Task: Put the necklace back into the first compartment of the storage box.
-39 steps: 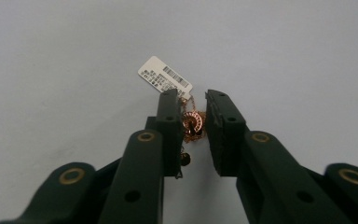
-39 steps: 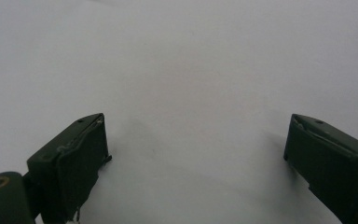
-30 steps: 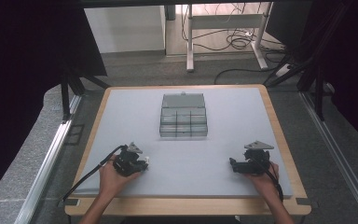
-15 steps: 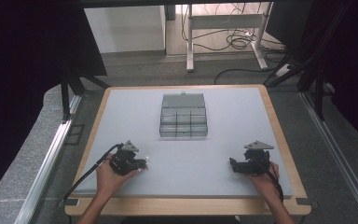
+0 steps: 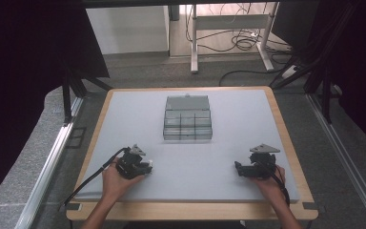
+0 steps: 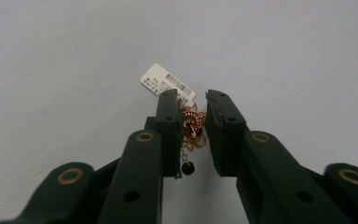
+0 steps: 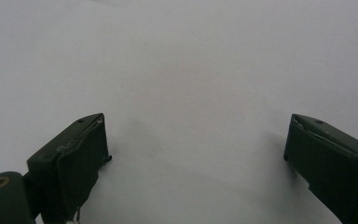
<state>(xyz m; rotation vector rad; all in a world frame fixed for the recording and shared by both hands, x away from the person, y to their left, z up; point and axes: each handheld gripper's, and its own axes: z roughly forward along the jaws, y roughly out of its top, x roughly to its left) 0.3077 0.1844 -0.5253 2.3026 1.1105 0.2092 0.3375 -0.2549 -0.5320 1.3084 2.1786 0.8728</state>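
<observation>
A rose-gold chain [image 6: 193, 123] with a white barcode tag [image 6: 161, 81] lies on the grey mat between the jaws of my left gripper [image 6: 191, 100]. The jaws have just been opening. The chain rests against the left pad, and a gap shows before the right pad. In the high view my left gripper [image 5: 146, 167] sits at the mat's near left, held by a hand. My right gripper [image 5: 237, 168] rests at the near right. Its jaws [image 7: 196, 126] stand wide open over bare mat with nothing between them.
A clear plastic compartment box [image 5: 188, 119] with its lid up stands at the middle of the grey mat [image 5: 238, 124]. The table has a wooden rim [image 5: 286, 138]. A black cable [image 5: 93, 176] trails from the left gripper over the near left edge.
The left hand has shifted slightly left and back again. The right hand has kept still.
</observation>
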